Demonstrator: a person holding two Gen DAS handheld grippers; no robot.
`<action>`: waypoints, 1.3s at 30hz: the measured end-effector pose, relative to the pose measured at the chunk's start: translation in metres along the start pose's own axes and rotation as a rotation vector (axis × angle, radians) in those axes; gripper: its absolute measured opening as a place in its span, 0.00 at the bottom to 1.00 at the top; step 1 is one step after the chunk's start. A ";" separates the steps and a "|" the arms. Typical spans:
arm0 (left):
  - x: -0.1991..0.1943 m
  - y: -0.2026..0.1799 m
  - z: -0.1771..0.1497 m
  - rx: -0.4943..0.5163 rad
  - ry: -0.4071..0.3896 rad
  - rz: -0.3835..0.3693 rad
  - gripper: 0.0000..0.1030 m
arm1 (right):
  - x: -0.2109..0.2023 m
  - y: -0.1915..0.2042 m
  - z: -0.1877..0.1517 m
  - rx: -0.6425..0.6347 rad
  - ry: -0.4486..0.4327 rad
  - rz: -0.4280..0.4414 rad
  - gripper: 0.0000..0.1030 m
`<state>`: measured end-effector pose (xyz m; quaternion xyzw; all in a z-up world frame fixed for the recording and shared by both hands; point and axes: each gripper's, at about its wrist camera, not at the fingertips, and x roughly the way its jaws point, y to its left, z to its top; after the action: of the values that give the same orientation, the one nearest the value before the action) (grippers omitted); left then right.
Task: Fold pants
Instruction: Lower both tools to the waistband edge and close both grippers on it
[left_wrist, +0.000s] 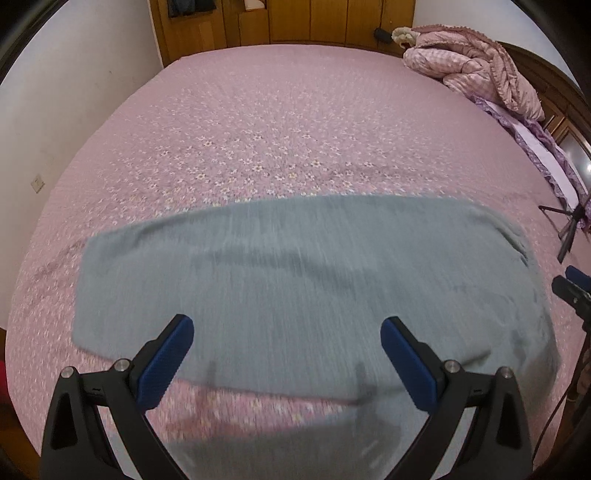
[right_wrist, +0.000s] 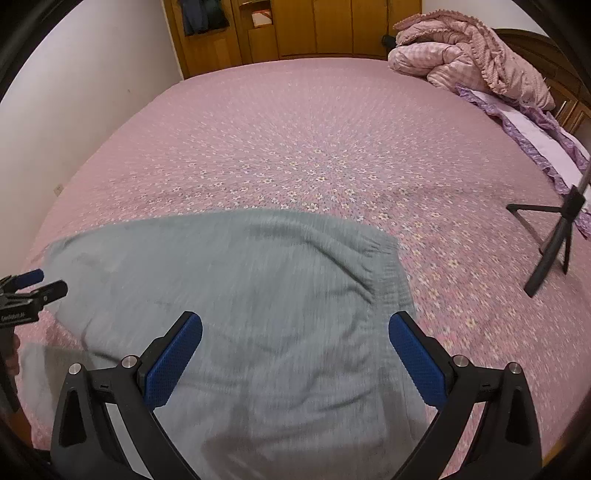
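Grey-green pants (left_wrist: 295, 280) lie flat across the near part of a pink flowered bed (left_wrist: 280, 122), folded into a wide band, blurred by motion. My left gripper (left_wrist: 287, 328) hovers open above their near edge, nothing between its blue pads. In the right wrist view the pants (right_wrist: 236, 295) spread from the left to the waistband at right, with wrinkles there. My right gripper (right_wrist: 295, 325) is open over the cloth, empty. The left gripper (right_wrist: 33, 286) shows at the left edge, and the right gripper (left_wrist: 572, 291) at the right edge of the left wrist view.
A crumpled pink quilt (left_wrist: 469, 70) and a purple-frilled pillow (right_wrist: 532, 133) lie at the far right of the bed. A black tripod (right_wrist: 554, 236) stands on the bed at right. Wooden wardrobes (right_wrist: 295, 26) line the back, a white wall (left_wrist: 55, 110) the left.
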<state>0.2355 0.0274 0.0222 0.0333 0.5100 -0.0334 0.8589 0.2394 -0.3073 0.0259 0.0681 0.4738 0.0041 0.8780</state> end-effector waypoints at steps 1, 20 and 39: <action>0.004 0.001 0.004 0.002 0.003 -0.001 1.00 | 0.005 -0.001 0.003 -0.003 0.004 0.001 1.00; 0.093 0.004 0.071 0.180 0.036 -0.053 1.00 | 0.096 -0.015 0.048 -0.111 0.102 -0.019 1.00; 0.113 0.019 0.070 0.268 0.043 -0.163 0.77 | 0.136 -0.020 0.063 -0.142 0.118 0.024 0.91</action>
<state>0.3520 0.0369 -0.0429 0.1065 0.5204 -0.1701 0.8300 0.3655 -0.3247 -0.0554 0.0111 0.5225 0.0524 0.8510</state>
